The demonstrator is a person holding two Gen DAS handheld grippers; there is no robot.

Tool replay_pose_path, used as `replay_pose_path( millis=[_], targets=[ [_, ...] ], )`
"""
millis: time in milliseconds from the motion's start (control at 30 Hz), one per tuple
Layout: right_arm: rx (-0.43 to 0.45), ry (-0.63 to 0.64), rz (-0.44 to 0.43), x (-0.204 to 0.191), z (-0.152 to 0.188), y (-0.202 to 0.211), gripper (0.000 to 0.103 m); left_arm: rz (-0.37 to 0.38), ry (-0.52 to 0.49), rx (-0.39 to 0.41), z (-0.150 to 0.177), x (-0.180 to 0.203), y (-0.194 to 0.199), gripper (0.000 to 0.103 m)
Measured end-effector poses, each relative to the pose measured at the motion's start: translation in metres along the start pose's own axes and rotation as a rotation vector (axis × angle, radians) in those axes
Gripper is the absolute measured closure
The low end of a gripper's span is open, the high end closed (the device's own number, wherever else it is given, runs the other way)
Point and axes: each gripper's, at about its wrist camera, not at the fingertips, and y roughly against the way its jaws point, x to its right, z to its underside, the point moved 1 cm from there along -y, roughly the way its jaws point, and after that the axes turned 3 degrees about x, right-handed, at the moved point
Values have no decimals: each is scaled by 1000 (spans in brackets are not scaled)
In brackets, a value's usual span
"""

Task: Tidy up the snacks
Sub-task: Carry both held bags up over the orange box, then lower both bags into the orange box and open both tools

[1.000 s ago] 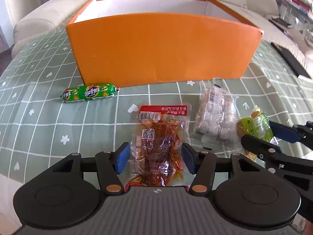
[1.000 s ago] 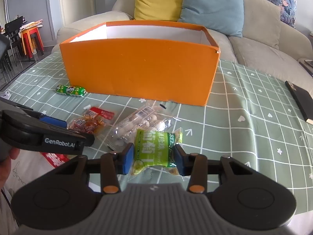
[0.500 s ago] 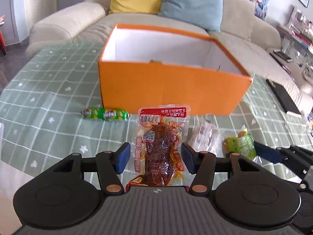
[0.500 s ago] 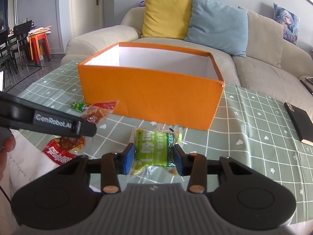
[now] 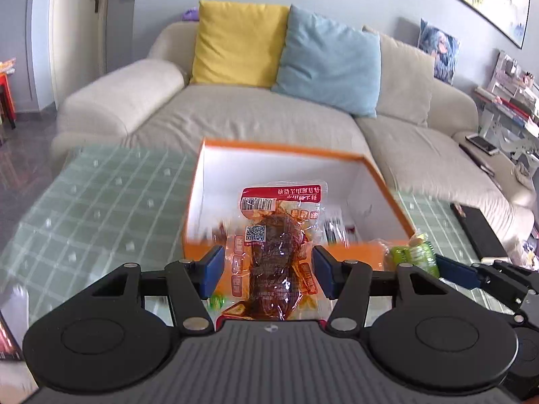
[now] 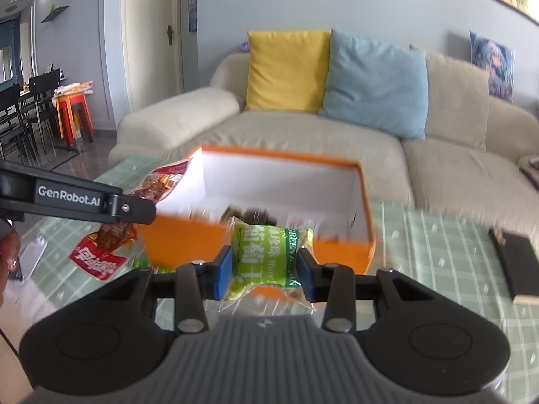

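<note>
My left gripper (image 5: 267,271) is shut on a clear packet of red-brown meat snack (image 5: 276,252) with a red label, held up in front of the orange box (image 5: 384,202). My right gripper (image 6: 264,271) is shut on a green snack packet (image 6: 269,256), held just before the box's near wall (image 6: 188,239). The box is open, white inside, with several snacks blurred on its floor. In the left wrist view the green packet (image 5: 414,256) shows at the right. In the right wrist view the meat packet (image 6: 158,185) hangs from the left gripper at the left.
The box stands on a table with a green checked cloth (image 5: 101,208). A dark flat object (image 6: 518,262) lies on the table at the right. A beige sofa (image 5: 269,118) with yellow and blue cushions is behind. A green sausage snack (image 5: 217,301) peeks out below.
Both grippers have risen from the table with their packets and moved toward the box; I now look down into its open top.
</note>
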Motion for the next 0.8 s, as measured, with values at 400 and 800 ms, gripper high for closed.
replay_pose_path(
  millis=[400,800],
  targets=[
    [-14,38,-7,25,-74,-66,64,54,18,-97,-54,-5,-69,39],
    [-240,41,-30,42,-65,-179,65,3,-59,-286,-33,-8,-156,38]
  ],
)
